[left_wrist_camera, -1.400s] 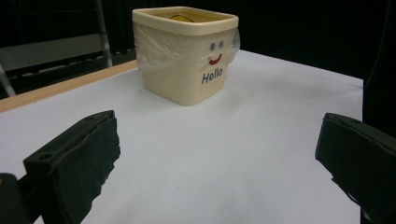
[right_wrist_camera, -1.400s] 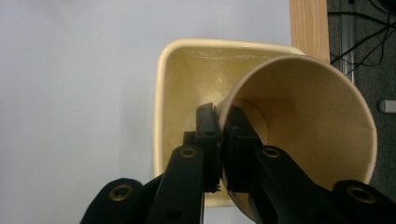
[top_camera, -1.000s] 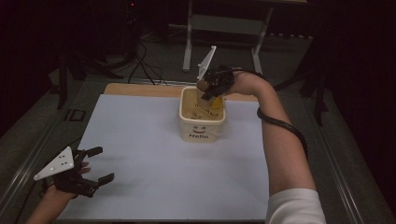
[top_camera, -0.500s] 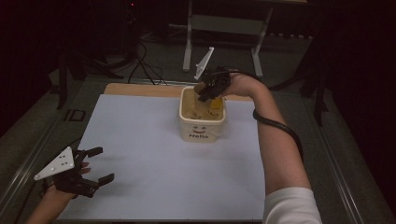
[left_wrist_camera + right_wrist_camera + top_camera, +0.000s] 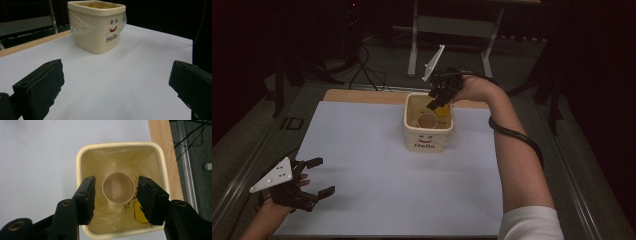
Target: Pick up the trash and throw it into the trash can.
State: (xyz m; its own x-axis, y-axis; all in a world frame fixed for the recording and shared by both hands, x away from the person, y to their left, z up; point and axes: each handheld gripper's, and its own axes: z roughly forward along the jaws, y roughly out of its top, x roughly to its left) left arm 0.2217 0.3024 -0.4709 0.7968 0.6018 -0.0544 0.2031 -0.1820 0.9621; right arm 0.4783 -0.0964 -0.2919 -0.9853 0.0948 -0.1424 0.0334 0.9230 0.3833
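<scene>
A cream square bin point(image 5: 429, 142) with a smiley face and "Hello" on its wall stands at the far middle of the white table sheet. A brown paper cup point(image 5: 428, 120) lies inside it, mouth up. My right gripper point(image 5: 436, 100) hovers over the bin's far right rim and points down into it. In the right gripper view its jaws have just been opening and now stand apart on either side of the cup point(image 5: 117, 188) without touching it. My left gripper point(image 5: 323, 176) rests open near the front left corner, facing the bin point(image 5: 96, 37), with nothing between its jaws.
A clear liner and a yellow printed scrap point(image 5: 140, 212) sit in the bin's bottom. The sheet point(image 5: 372, 165) covers the table; a wooden strip point(image 5: 362, 96) shows along its far edge. A metal stand point(image 5: 452, 25) and floor cables point(image 5: 362, 70) lie beyond.
The right gripper, shut and dipped into the bin before, has opened its jaws and lifted a little; the cup now lies free in the bin. The left gripper has not moved.
</scene>
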